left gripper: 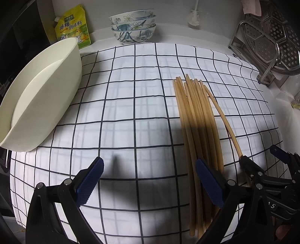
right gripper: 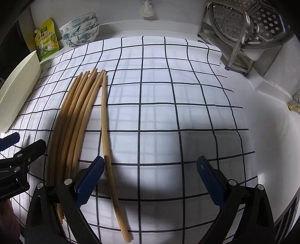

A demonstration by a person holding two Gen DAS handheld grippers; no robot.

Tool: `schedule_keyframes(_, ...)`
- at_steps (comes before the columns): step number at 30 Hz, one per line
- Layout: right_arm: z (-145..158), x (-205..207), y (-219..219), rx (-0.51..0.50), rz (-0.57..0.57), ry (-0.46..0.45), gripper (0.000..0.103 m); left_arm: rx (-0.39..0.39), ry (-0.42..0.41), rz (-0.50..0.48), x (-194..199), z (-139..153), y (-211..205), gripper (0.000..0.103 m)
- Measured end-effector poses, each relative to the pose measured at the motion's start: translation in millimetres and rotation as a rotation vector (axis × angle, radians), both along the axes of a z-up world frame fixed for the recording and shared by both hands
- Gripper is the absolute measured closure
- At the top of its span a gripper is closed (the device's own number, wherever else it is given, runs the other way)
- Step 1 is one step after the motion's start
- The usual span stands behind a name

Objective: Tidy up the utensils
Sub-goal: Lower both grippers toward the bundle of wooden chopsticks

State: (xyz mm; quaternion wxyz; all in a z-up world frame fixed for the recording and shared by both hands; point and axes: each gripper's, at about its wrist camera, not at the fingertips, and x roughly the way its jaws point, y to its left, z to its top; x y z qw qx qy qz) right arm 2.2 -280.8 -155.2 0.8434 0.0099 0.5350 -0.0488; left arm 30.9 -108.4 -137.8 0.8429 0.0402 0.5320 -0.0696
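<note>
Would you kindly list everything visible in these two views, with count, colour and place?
chopsticks: about eight, tan, bundled on the cloth; one lies slightly apart on the right
checked cloth: one, white with dark grid, covering the counter
basin: one, cream, tilted at the cloth's left edge
patterned bowls: three, white-blue floral, stacked at the back
seasoning pouch: one, yellow-green, back left
metal rack: one, silver, back right, holding a perforated steamer plate
brush: one, white, against back wall
left hand-held gripper: open, beside the bundle
right hand-held gripper: open, over the separate chopstick

Bare checked cloth [right gripper: 168, 116] right of chopsticks [right gripper: 78, 116], basin [left gripper: 41, 97] blocking left, rack [right gripper: 234, 47] far right
</note>
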Motion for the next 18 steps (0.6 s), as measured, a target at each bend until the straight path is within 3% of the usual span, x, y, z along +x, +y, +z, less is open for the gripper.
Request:
schedule_keyframes(7,-3,1,1,0.014,0.004,0.006,0.009,0.051,0.0,-0.016,1,-8,-4,0.007)
schedule_keyframes(18,-3,4,2,0.015,0.012,-0.007,0.009,0.039,0.007,0.017,2,-11,12,0.007)
